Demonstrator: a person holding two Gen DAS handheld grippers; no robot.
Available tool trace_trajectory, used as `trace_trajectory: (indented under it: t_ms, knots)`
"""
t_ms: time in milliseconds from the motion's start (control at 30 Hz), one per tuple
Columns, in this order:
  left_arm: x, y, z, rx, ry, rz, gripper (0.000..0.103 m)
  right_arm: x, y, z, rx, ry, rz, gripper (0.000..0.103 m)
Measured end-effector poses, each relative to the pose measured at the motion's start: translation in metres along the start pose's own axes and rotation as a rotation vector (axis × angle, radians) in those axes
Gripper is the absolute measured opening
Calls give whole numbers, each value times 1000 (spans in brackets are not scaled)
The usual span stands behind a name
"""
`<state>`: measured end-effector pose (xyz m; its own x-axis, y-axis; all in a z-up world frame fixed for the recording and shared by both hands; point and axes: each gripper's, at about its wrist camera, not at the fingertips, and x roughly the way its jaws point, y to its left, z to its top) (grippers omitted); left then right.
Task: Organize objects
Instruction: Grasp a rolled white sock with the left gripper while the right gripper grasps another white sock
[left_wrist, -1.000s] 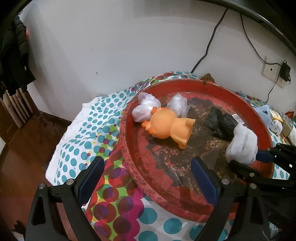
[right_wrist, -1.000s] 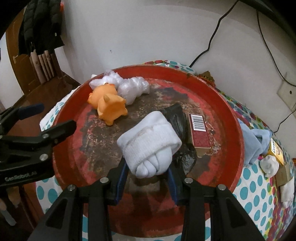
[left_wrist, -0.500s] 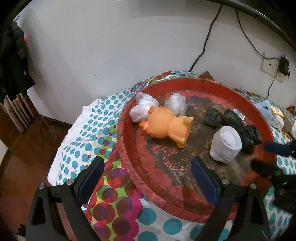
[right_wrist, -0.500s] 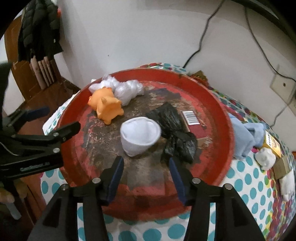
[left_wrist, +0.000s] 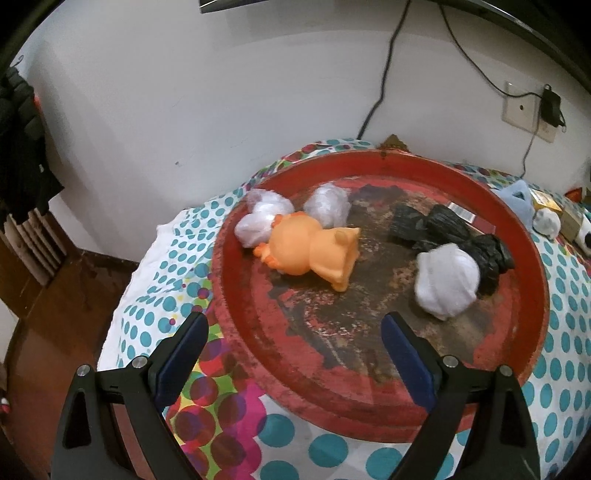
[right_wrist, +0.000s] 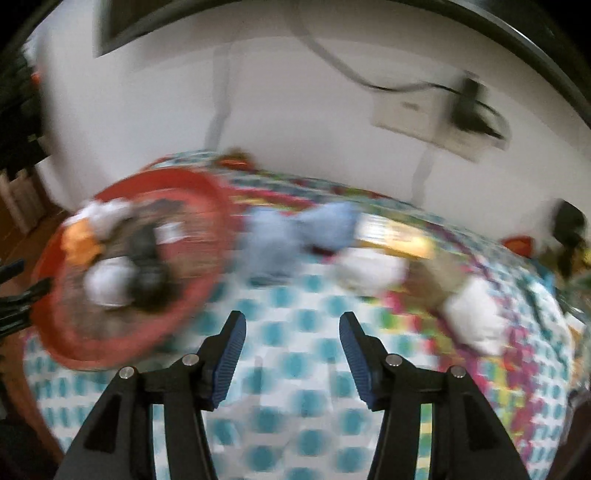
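A round red tray (left_wrist: 524, 317) (right_wrist: 207, 206) lies on the dotted cloth. In it rest an orange toy (left_wrist: 310, 251), clear plastic bundles (left_wrist: 258, 221), crumpled black bags (left_wrist: 443, 221) and a rolled white sock (left_wrist: 447, 280) beside the bags. My left gripper (left_wrist: 291, 332) hovers open over the tray's near rim with nothing between its fingers. In the blurred right wrist view my right gripper (right_wrist: 291, 328) is open and empty over the cloth, right of the tray. A light blue cloth (right_wrist: 295, 236) lies ahead of it, with white bundles (right_wrist: 369, 269) further right.
A wall stands close behind the table, with cables and a socket with a plugged charger (left_wrist: 550, 105). The cloth-covered table (left_wrist: 162, 280) drops off to a wooden floor on the left. Small boxes (left_wrist: 546, 201) and a white item (left_wrist: 546, 221) lie right of the tray.
My right gripper let go of the white sock, which now rests in the tray by the black bags, then swung right, away from the tray. The left gripper stayed in place.
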<state>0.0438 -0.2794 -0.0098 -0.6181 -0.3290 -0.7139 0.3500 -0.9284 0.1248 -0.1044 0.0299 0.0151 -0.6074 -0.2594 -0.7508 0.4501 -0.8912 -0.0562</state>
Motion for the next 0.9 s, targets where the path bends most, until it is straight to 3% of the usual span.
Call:
trace_trajectory:
  t_ms: [167,333,567,700,900]
  knots:
    - [-1,-9,-1,35,-5,4,94,9,-71,-1,61,13,-100,55]
    - [-6,-17,1,62,-3,2,95,29,-110,-6,68,34,-136,56]
    - [-23,-35,15,90,-26,-42,97,57,-130,-10,33,50,-139,57]
    - [-33,-62,30,162,-49,-40,97,70,-135,-14,24,48,-149,58]
    - [-44,-113,53,248,-76,-126,98,80,-143,-16,26,29,-149,58]
